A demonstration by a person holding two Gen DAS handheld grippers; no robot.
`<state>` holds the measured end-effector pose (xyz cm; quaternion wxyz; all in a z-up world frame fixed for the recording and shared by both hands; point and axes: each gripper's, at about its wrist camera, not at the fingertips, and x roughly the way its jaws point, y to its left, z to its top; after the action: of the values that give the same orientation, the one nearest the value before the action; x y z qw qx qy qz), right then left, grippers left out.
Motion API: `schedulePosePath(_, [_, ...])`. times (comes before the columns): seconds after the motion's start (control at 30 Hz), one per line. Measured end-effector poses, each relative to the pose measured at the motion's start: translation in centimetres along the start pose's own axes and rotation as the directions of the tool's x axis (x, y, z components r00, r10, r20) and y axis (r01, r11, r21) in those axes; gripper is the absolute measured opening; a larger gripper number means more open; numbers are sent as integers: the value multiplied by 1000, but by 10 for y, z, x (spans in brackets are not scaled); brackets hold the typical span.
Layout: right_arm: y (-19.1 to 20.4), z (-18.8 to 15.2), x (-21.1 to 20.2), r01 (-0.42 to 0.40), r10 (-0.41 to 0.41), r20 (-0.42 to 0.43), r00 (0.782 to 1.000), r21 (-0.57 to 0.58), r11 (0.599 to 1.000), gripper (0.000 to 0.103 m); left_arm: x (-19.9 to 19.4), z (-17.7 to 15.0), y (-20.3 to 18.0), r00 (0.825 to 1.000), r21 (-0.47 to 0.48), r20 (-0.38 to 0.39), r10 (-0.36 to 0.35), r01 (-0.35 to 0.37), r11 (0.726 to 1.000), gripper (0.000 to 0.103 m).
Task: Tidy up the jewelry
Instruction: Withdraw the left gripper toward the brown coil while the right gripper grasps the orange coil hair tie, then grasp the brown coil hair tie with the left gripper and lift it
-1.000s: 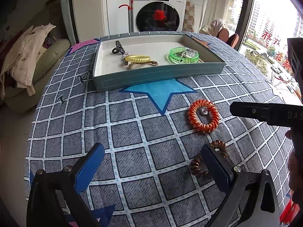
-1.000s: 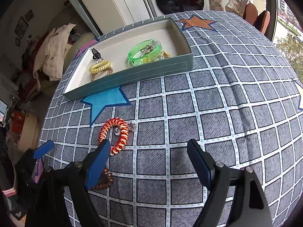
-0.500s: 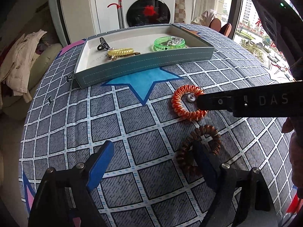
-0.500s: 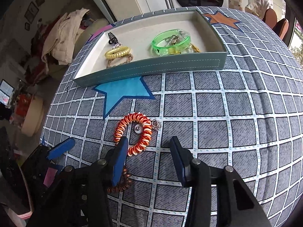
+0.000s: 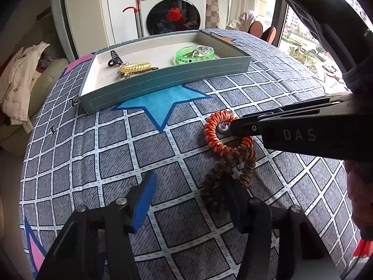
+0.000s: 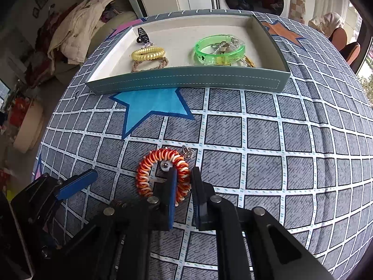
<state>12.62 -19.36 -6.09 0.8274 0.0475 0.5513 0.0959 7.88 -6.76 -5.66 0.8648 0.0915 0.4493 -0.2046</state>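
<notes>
Setting: round table under a grey checked cloth (image 6: 268, 126) printed with a blue star (image 6: 151, 107); washing machine (image 5: 172, 11) and a coat-draped sofa (image 5: 21, 79) in the background.
Tray: teal box with a pale lining (image 6: 186, 79) at the table's far edge, in the same place as a second ago.
Tray contents: black claw clip (image 6: 142, 35), yellow coil tie (image 6: 148, 53) over a tan braided band (image 6: 149, 65) at the left end; green bangle (image 6: 219, 51) with small metal pieces inside it at the right end.
Orange coil tie: orange and white spiral ring (image 6: 160, 175) on the cloth near the middle of the table, just this side of the star, a small silver charm (image 6: 188, 152) at its far edge.
Right gripper: (image 6: 183, 175) a second ago its jaws stood wide above the cloth; they have just been closing and now pinch the right side of the orange coil tie between the blue pads.
Brown coil tie: dark spiral ring (image 5: 229, 170) touching the near side of the orange one; round before, now squeezed into a narrow, twisted loop.
Left gripper: (image 5: 188, 191) jaws have just been closing and are about half apart, not gripping; the right finger (image 5: 233, 193) touches the brown coil tie, which lies outside the gap, and only bare cloth is between the pads.
</notes>
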Motion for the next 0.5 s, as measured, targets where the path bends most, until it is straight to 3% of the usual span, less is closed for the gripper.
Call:
schedulePosePath(0.03, [-1, -1, -1, -3, 3, 8, 1000, 3, 1000, 13, -1, 0, -1, 1000, 4, 2, -8, 8, 1000, 55])
schedulePosePath(0.13, [-5, -3, -8, -14, 13, 28, 1000, 16, 1000, 13, -1, 2, -1, 1000, 15, -1, -26, 26, 1000, 34])
schedulePosePath(0.33, [-11, -6, -20, -26, 24, 58, 998, 28, 999, 13, -2, 2, 12, 996, -53, -9, -91, 90, 995, 31])
schedulePosePath(0.5, [-19, -8, -28, -46, 42, 75, 996, 54, 997, 13, -3, 2, 23, 995, -105, -15, -101, 99, 990, 31])
